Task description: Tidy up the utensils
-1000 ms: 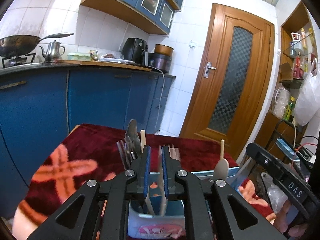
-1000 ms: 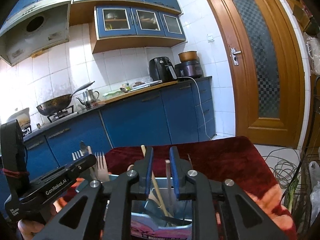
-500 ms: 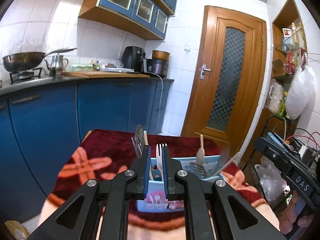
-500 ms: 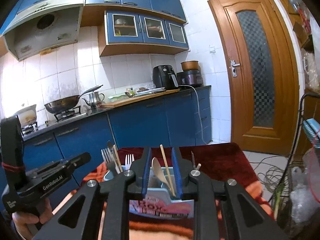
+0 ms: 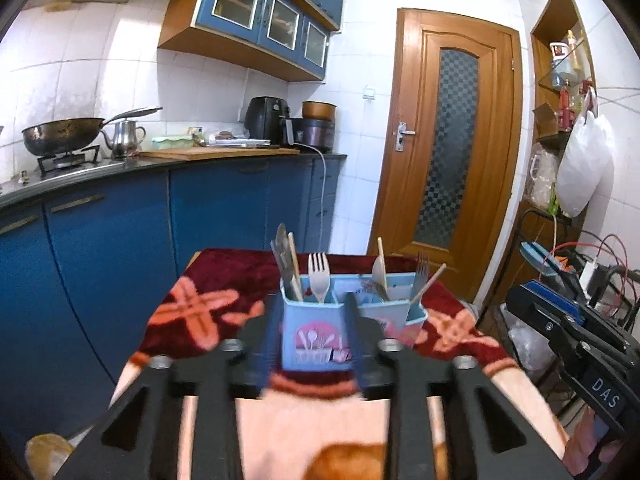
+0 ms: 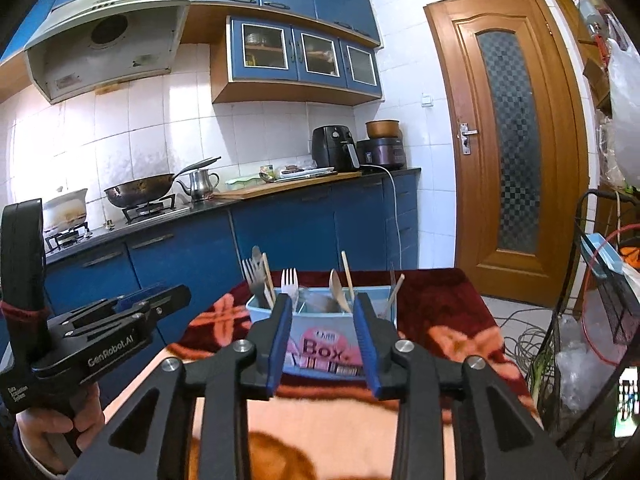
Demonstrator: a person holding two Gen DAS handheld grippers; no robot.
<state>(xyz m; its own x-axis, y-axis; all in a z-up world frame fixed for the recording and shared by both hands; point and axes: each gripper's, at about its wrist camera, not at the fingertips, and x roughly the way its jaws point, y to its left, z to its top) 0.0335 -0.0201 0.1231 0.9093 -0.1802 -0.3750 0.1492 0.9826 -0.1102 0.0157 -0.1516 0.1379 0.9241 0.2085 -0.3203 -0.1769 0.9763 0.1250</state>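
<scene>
A light blue utensil box (image 5: 320, 334) (image 6: 320, 344) stands on the red patterned blanket (image 5: 224, 280) on the table. Forks (image 5: 319, 276), a knife, spoons (image 6: 338, 290) and wooden sticks stand upright in its compartments. My left gripper (image 5: 312, 344) is open and empty, held back from the box. It also shows at the left of the right wrist view (image 6: 120, 332). My right gripper (image 6: 323, 344) is open and empty, also back from the box. It shows at the right of the left wrist view (image 5: 568, 332).
Blue kitchen cabinets (image 5: 120, 232) with a wok (image 5: 60, 134), kettle and air fryer (image 6: 334, 154) run along the left. A wooden door (image 5: 452, 152) is behind the table. Shelves, bags and cables (image 6: 532, 344) crowd the right side.
Both grippers pulled back from the utensil box and opened their jaws wide. The box now appears smaller and farther away.
</scene>
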